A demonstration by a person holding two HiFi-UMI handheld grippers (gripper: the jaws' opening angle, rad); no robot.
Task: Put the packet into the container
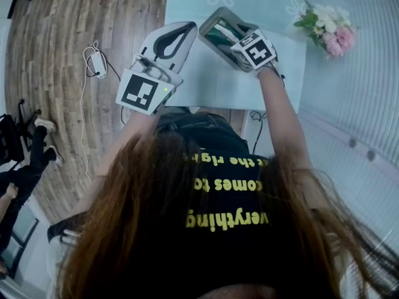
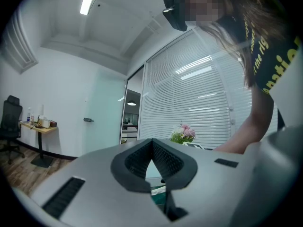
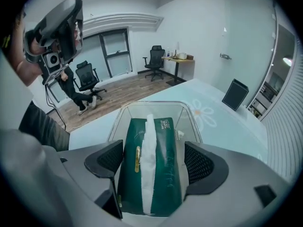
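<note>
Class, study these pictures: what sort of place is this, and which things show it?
Most likely an office: a swivel chair stands beside a desk by the wall, and long slatted blinds cover one side.

Pale blue counter [image 1: 268, 5] with white daisy print. Bunch of pink and white flowers [image 1: 327, 28], at the counter's right edge. White power adapter with cable [image 1: 98, 61], on brown wood-plank floor [image 1: 50, 55]. Black swivel office chair [image 3: 155, 56] beside small wooden desk [image 3: 178, 59]. White slatted window blinds [image 2: 199, 98].
</note>
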